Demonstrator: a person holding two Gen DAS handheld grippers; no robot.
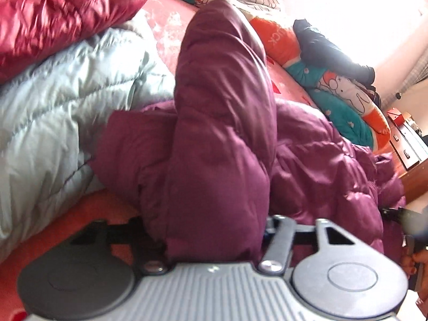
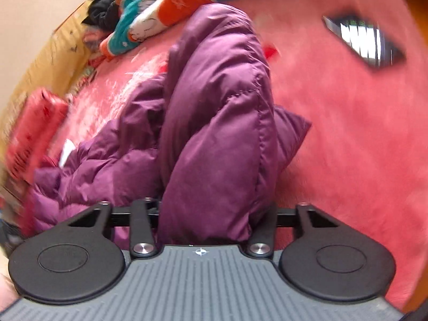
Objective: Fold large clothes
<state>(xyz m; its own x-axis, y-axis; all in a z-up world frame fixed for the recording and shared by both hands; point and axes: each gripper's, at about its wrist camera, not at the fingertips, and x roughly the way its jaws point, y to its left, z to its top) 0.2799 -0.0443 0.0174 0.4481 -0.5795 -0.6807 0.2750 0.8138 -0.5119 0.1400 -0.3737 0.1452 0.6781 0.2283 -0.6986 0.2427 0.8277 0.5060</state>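
Both the left gripper [image 1: 214, 230] and right gripper [image 2: 211, 214] are clamping bunched folds of the purple down jacket [image 1: 222, 123]. To fold cleanly, I judge both should be travelling together, keeping the fabric ahead taut.

- Right claw [image 2: 211, 230] clamps a thick fold of the purple puffer jacket [image 2: 214, 123], which bulges up between the jaws.
- The jacket's remainder sprawls left across the pink bed [image 2: 347, 139].
- Far back, a person in black [image 2: 107, 8] sits by a teal-and-orange quilt [image 2: 149, 18].
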